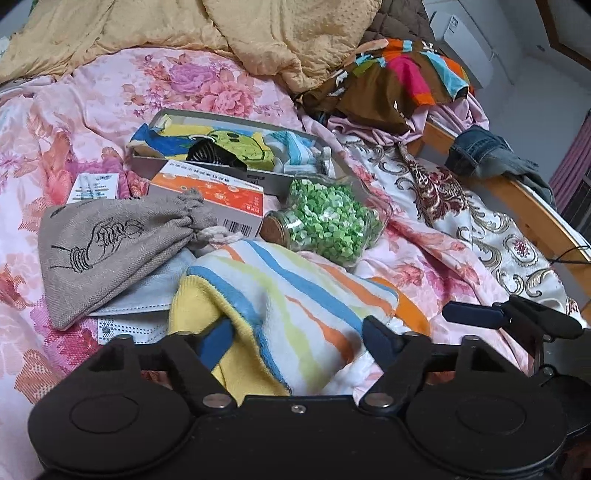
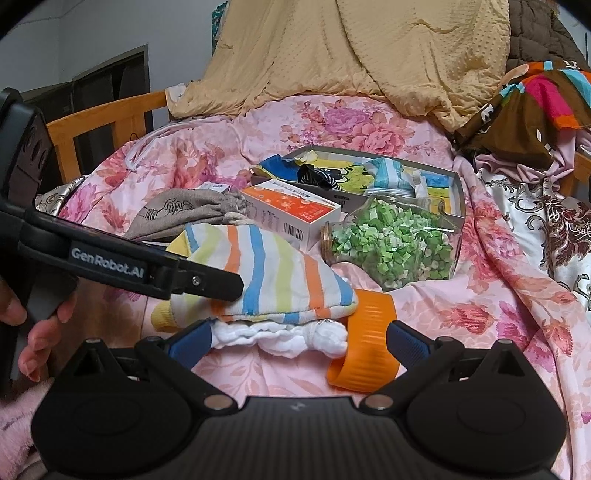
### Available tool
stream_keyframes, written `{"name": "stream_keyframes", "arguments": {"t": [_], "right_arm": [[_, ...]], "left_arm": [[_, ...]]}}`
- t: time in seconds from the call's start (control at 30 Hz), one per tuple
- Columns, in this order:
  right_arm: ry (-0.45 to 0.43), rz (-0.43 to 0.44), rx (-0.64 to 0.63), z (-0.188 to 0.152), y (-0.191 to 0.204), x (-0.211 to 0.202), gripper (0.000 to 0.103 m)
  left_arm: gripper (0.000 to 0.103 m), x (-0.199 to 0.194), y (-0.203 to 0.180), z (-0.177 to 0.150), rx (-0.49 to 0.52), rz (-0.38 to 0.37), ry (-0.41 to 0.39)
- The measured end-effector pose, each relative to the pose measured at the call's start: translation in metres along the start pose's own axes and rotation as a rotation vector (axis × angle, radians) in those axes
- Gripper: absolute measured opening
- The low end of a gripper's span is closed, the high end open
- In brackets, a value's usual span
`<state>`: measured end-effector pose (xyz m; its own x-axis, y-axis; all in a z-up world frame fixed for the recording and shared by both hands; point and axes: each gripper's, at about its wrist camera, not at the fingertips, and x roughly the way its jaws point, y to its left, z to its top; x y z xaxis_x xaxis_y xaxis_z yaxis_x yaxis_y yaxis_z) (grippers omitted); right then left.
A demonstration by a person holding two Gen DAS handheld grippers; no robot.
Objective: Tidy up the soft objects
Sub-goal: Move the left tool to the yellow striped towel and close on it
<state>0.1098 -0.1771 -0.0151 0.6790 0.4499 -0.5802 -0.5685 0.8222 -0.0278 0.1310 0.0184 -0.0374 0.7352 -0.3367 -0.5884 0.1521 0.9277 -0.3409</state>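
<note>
A striped towel (image 1: pixel 295 295) with a yellow edge lies bunched on the floral bedspread. My left gripper (image 1: pixel 297 339) stands open around its near end, one blue pad tucked under the yellow fold and the other at the white side. From the right wrist view, a left finger (image 2: pixel 214 284) rests along the towel (image 2: pixel 266 269). My right gripper (image 2: pixel 299 339) is wide open around a white crinkled cloth (image 2: pixel 280 338) and an orange band (image 2: pixel 369 332) just below the towel. A grey drawstring pouch (image 1: pixel 110 251) lies on face masks (image 1: pixel 147 299) at the left.
Behind the towel lie a jar of green paper bits (image 1: pixel 328 221), an orange-white carton (image 1: pixel 221 199) and a shallow grey box (image 1: pixel 147 166) holding cloths. A yellow blanket (image 1: pixel 258 33), colourful clothes (image 1: pixel 406 74) and jeans (image 1: pixel 480 147) pile at the back and right, by the wooden bed rail (image 1: pixel 535 210).
</note>
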Motion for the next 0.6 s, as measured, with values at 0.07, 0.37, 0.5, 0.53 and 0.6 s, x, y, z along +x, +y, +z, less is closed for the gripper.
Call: {"name": "stream_keyframes", "arguments": {"t": [0.07, 0.37, 0.5, 0.53, 0.6], "right_arm": [[0.000, 0.000, -0.001, 0.000, 0.000, 0.000, 0.103], [0.006, 0.010, -0.012, -0.002, 0.003, 0.003, 0.103], [0.013, 0.032, -0.035, -0.004, 0.006, 0.004, 0.103], [0.015, 0.036, -0.044, -0.004, 0.008, 0.005, 0.103], [0.020, 0.046, -0.059, -0.005, 0.011, 0.006, 0.103]], "left_arm": [[0.060, 0.001, -0.001, 0.000, 0.012, 0.005, 0.007], [0.019, -0.003, -0.007, -0.001, 0.081, 0.020, -0.009], [0.015, -0.010, -0.004, 0.002, 0.066, 0.050, -0.055], [0.014, -0.013, -0.003, 0.004, 0.058, 0.064, -0.071], [0.014, -0.017, -0.001, 0.006, 0.051, 0.090, -0.095]]}}
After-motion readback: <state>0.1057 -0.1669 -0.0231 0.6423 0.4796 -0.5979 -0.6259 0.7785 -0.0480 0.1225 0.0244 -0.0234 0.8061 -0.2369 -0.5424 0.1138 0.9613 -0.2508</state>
